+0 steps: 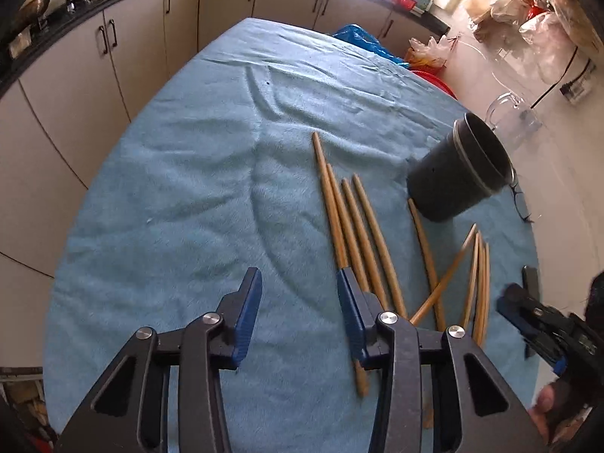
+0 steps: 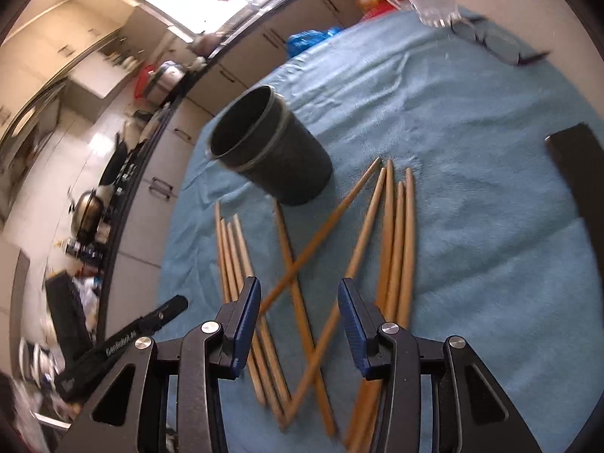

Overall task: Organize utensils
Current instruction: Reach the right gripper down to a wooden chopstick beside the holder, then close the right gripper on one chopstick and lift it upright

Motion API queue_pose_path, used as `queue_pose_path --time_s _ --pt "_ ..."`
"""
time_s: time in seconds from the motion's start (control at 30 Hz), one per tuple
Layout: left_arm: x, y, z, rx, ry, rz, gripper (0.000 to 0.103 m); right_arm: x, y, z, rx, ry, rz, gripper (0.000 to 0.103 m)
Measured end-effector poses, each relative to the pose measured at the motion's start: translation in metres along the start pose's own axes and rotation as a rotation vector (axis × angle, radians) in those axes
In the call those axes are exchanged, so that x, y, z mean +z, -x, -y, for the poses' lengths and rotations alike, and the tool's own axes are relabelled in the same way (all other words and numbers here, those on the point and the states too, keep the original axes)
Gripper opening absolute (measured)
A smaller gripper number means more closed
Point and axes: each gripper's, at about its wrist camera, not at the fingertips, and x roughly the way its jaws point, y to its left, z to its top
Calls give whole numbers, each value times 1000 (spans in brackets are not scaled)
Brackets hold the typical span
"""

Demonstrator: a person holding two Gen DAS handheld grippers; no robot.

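Dark cup (image 2: 271, 151) upright, centre frame, interior apparently empty; wooden chopsticks (image 2: 396, 234) loose on blue cloth (image 2: 472, 207). Left gripper (image 1: 298, 302), right gripper (image 2: 298, 302): fingers apart, nothing clamped.

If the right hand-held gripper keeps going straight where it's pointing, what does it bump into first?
Probably the crossed wooden chopsticks on the blue cloth, lying between the open right hand-held gripper fingers. Depth is unclear.

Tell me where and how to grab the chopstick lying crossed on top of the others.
Grip the crossed chopstick on its upper stretch toward the thin tip near the black cup, where it lies alone on the blue cloth. Come from above with the right claw, its jaws straddling the stick crosswise. Lower down it overlaps another chopstick, so a pinch there would likely catch both.
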Motion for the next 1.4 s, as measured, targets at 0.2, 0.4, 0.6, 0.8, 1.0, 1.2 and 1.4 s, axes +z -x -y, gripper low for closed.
queue_pose_path --time_s 0.2,0.4,0.6,0.8,1.0,1.2,1.4 --pt "10 -2 -7 31 1 4 40 25 -33 -5 -84 -35 -36 37" --pt "21 -6 -16 39 -9 -5 40 37 -58 -7 -169 -60 -45 34" --pt "35 -20 -29 39 22 -39 40 40 -72 -16 -289 16 -25 28" --pt "46 -29 -27 28 32 -77 41 36 -69 -20 -368 116 -19 14" --pt "59 -43 -9 28 48 -106 42 33 -54 -1 -270 94 -29 9" --pt "63 -58 12 54 31 -129 42 27 -38 -1 -203 117 -8 9" --pt "60 -66 19 116 18 -132 39 26 -27 1 -154 123 -2 9"
